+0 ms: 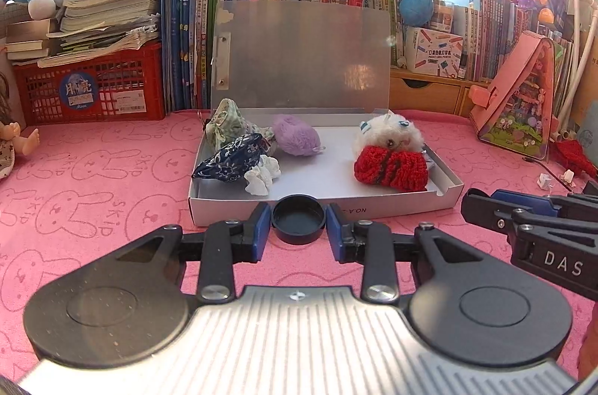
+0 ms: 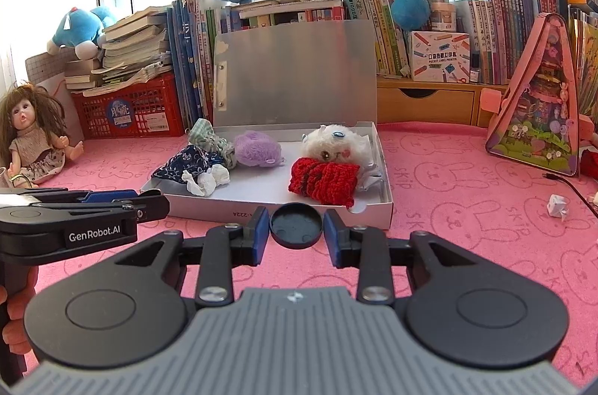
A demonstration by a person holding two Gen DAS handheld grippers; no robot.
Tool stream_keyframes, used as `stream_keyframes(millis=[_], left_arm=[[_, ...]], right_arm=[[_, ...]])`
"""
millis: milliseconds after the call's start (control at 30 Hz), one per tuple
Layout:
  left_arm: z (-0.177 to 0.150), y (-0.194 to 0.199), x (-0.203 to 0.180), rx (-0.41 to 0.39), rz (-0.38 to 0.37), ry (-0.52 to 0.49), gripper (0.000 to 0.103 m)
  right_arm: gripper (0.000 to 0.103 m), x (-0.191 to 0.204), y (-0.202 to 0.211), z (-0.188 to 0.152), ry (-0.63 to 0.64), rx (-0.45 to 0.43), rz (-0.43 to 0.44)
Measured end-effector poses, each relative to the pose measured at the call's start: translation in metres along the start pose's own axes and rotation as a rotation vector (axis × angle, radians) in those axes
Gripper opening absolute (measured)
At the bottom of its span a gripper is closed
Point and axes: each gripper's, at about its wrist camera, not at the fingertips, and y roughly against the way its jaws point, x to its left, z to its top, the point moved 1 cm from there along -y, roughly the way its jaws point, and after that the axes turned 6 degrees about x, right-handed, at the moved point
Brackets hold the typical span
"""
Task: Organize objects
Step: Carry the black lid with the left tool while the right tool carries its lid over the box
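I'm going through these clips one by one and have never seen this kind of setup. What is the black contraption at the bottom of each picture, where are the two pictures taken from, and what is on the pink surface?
There is no robot here: a person holds a hand-operated gripper in each hand, and each gripper carries a wide-angle camera looking forward along its jaws. One picture comes from the left gripper, the other from the right gripper; each also sees its partner at the edge.

Each gripper is shut on a round black cap: the left cap shows its hollow side, the right cap a flatter face.

Ahead, on the pink bunny-print cloth, stands an open white box with its lid up. It holds a red knitted piece, a white fluffy toy, a purple fluffy ball, a navy flowered pouch, a green checked pouch and crumpled white paper. Books and plush toys line the back.
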Motion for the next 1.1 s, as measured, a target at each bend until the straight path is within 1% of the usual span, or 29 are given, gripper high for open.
stream_keyframes(millis=[533,733,867,967,1100], left_arm=[[0.035,-0.048,0.013,-0.033,0.021,0.007,0.038],[0.040,-0.068,0.017,-0.027,0.028,-0.003,0.038],[0.042,-0.090,0.021,0.001,0.029,-0.011,0.038],[0.042,-0.104,0.025,0.016,0.044,-0.014,0.038],[0.042,-0.119,0.031,0.026,0.046,-0.006,0.038]], right_arm=[[0.037,0.004,-0.039,0.031,0.004,0.002,0.027],[0.037,0.007,-0.060,0.035,0.001,0.020,0.048],[0.037,0.009,-0.075,0.037,-0.006,0.039,0.063],[0.037,0.010,-0.087,0.038,-0.011,0.058,0.065],[0.037,0.010,-0.103,0.039,-0.017,0.082,0.058]])
